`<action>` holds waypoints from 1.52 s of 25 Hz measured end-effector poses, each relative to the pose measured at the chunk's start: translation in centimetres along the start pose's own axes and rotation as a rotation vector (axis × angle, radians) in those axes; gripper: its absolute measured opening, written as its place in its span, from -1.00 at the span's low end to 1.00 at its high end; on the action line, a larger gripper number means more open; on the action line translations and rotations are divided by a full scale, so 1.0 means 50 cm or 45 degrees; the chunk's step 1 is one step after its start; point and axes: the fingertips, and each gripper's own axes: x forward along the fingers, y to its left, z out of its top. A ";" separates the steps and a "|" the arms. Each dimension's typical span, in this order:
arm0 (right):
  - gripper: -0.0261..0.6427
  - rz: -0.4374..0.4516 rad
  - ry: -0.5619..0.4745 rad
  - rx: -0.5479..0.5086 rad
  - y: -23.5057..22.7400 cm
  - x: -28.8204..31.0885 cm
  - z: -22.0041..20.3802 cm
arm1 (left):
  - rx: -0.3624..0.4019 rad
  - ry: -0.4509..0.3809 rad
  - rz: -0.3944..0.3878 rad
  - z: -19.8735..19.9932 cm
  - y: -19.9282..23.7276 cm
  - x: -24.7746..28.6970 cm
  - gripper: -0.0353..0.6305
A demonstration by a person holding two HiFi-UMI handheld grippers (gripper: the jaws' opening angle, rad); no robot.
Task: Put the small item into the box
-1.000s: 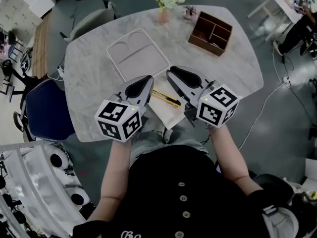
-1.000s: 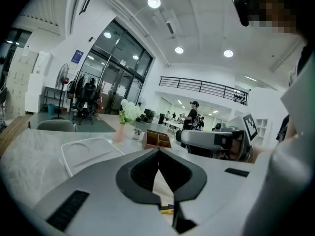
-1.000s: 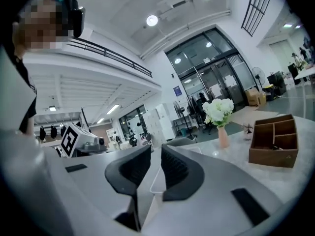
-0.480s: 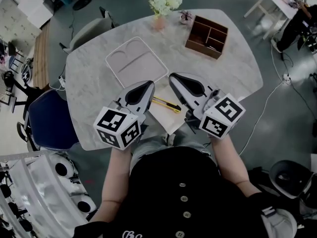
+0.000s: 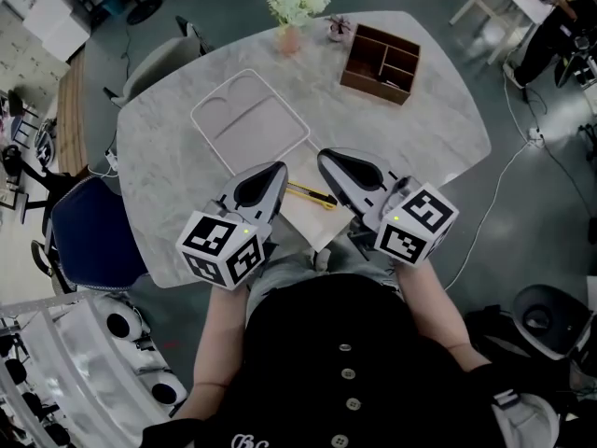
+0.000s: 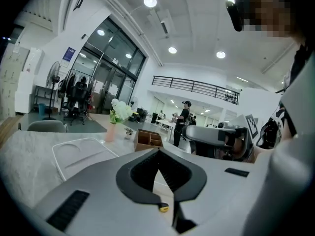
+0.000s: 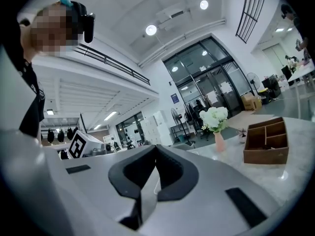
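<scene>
A yellow utility knife (image 5: 313, 194) lies on a white sheet (image 5: 317, 222) at the table's near edge, in the gap between my two grippers; its yellow end (image 6: 163, 209) shows under the left jaws. The brown wooden box (image 5: 381, 63) with compartments stands at the far right, also in the gripper views (image 6: 148, 139) (image 7: 266, 142). My left gripper (image 5: 279, 169) (image 6: 158, 150) hovers just left of the knife, jaws together at the tips. My right gripper (image 5: 323, 157) (image 7: 156, 145) hovers just right of it, shut, with nothing visible between its jaws.
A white divided tray (image 5: 248, 119) lies left of centre on the marble table (image 5: 429, 138). A vase of white flowers (image 5: 296, 3) and a small plant (image 5: 336, 28) stand at the far edge. Chairs (image 5: 89, 222) stand on the left.
The right gripper has shifted slightly, and its jaws now meet at the tips. The left gripper and the knife stay where they were.
</scene>
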 end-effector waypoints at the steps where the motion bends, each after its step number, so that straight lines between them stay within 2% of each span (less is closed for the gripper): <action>1: -0.91 0.001 -0.003 0.004 0.001 -0.003 -0.003 | 0.001 0.006 -0.003 -0.004 -0.003 0.000 -0.84; 13: -0.91 0.008 0.025 0.008 0.009 -0.019 -0.042 | -0.010 0.097 -0.054 -0.053 -0.036 0.012 -0.84; 19: -0.91 0.002 0.059 0.013 0.003 -0.026 -0.054 | -0.004 0.143 -0.022 -0.075 -0.032 0.007 -0.84; 38: -0.92 0.020 0.116 0.014 0.005 -0.024 -0.074 | -0.031 0.138 0.009 -0.083 -0.028 0.003 -0.84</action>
